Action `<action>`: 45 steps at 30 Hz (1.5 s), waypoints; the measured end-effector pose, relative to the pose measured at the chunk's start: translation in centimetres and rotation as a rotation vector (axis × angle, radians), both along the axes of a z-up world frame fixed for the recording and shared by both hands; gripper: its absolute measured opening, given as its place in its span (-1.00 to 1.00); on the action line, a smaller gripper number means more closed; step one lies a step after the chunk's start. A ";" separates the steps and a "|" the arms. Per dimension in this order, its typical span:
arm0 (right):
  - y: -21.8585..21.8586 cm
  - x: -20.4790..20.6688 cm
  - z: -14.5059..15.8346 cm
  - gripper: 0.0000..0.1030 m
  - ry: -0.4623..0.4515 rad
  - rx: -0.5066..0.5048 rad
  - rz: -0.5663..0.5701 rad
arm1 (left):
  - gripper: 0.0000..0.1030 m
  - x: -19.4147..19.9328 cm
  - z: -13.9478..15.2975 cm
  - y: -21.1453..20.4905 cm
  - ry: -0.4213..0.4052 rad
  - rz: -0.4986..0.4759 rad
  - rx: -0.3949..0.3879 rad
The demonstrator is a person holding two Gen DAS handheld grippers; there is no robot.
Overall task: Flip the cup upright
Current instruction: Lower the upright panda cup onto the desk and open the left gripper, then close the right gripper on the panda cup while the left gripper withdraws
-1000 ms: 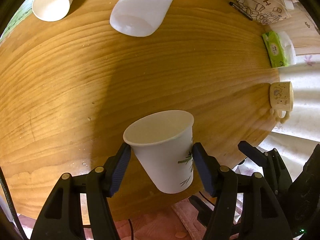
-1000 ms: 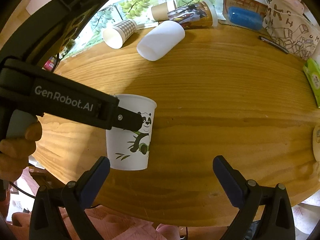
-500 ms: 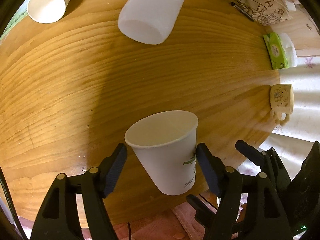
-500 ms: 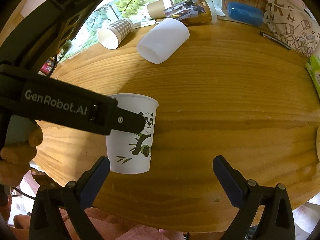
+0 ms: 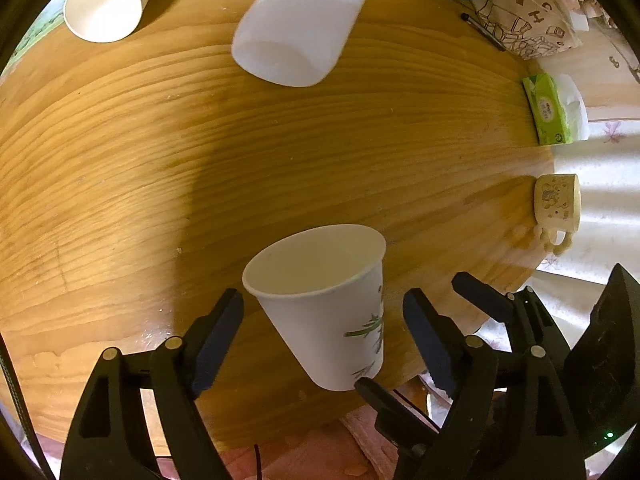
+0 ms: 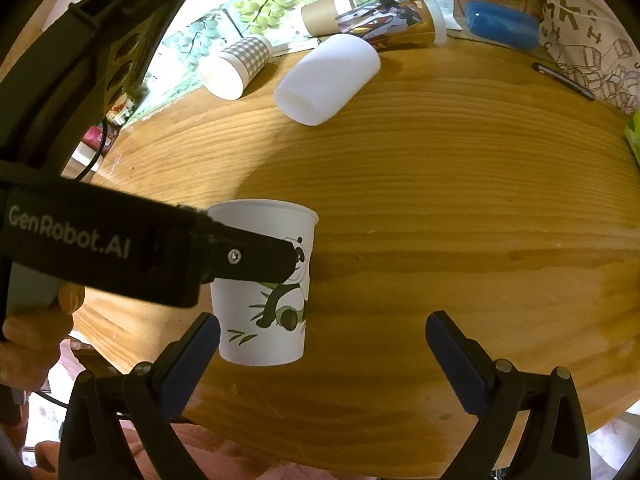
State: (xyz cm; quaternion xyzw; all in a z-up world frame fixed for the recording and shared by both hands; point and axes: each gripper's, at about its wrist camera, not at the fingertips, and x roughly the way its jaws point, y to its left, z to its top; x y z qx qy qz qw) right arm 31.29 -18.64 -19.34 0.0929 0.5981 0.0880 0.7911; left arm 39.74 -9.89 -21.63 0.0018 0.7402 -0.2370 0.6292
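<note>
A white paper cup with a panda print point(image 5: 328, 300) stands upright, mouth up, near the table's front edge; it also shows in the right wrist view point(image 6: 266, 292). My left gripper point(image 5: 324, 332) is open, with a gap between each blue pad and the cup's sides. Its finger crosses in front of the cup in the right wrist view point(image 6: 256, 256). My right gripper point(image 6: 320, 356) is open and empty, to the right of the cup.
A white plastic cup point(image 5: 298, 24) and a checked paper cup point(image 5: 106, 4) lie on their sides at the back. More lying cups point(image 6: 384, 16), a blue case point(image 6: 500, 24), a patterned bag point(image 5: 524, 8), a green tissue pack point(image 5: 548, 108) and a small mug point(image 5: 558, 208) sit along the table's edges.
My left gripper has opened wider, its pads coming off the cup, which stays standing. The right gripper has hardly moved.
</note>
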 end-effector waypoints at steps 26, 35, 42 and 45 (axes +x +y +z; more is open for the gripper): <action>3.5 2.2 -0.4 1.00 -0.031 0.035 0.062 | 0.64 -0.4 6.7 6.0 -0.451 0.198 -0.071; 5.2 4.3 -1.6 1.00 -0.013 0.085 0.104 | 0.64 -1.3 7.5 9.9 -0.581 0.342 -0.081; 6.5 5.3 -2.1 0.99 0.002 0.094 0.144 | 0.64 -2.3 7.7 12.1 -0.639 0.396 -0.056; 6.7 5.6 -2.3 0.98 0.008 0.099 0.151 | 0.64 -2.9 7.8 12.6 -0.658 0.399 -0.035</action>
